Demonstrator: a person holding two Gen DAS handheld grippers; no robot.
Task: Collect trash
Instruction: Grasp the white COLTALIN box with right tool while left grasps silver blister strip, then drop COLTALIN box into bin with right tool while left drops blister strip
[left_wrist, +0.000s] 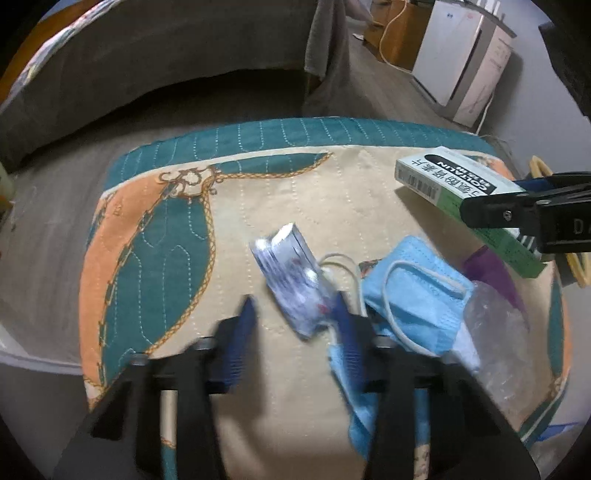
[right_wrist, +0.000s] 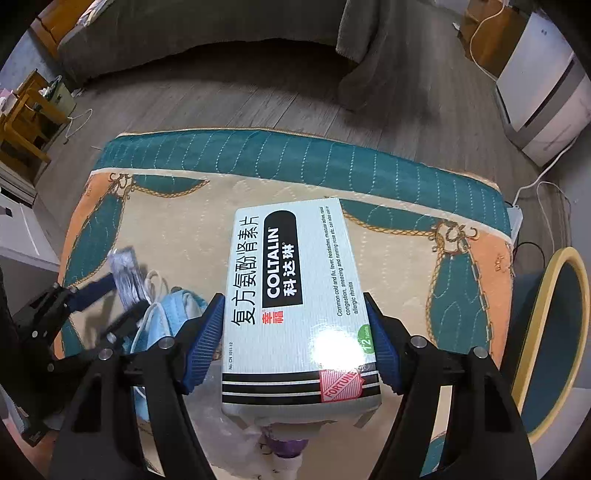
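Landmark: quilted mat (right_wrist: 388, 236), teal, cream and orange, spread over the table; all places below are given against it.
Medicine box (right_wrist: 295, 295): white and green carton marked COLTALIN, lifted clear above the middle of the mat.
Right tongs (right_wrist: 295, 339): pinching the medicine box by its long sides, blue pads pressed flat to the card.
Crumpled wrapper (left_wrist: 291, 280): silvery blue packet, near the mat's centre, standing up between the fingers of the left tongs.
Left tongs (left_wrist: 295, 317): partly spread around the wrapper; the picture is blurred, so I cannot tell whether the pads press on it yet.
Face mask (left_wrist: 410, 306): pale blue, ear loops loose, lying on the mat just beside the wrapper, toward the near edge.
Clear plastic film (left_wrist: 495, 332): crinkled, on the mat beside the mask.
Purple item (left_wrist: 495, 273): partly hidden under the box and film; kind not clear.
Bin or bag: none in sight.
Progress, as I judge it: early. One piece in hand, a second being taken; mask, film and purple item remain uncollected on the mat.
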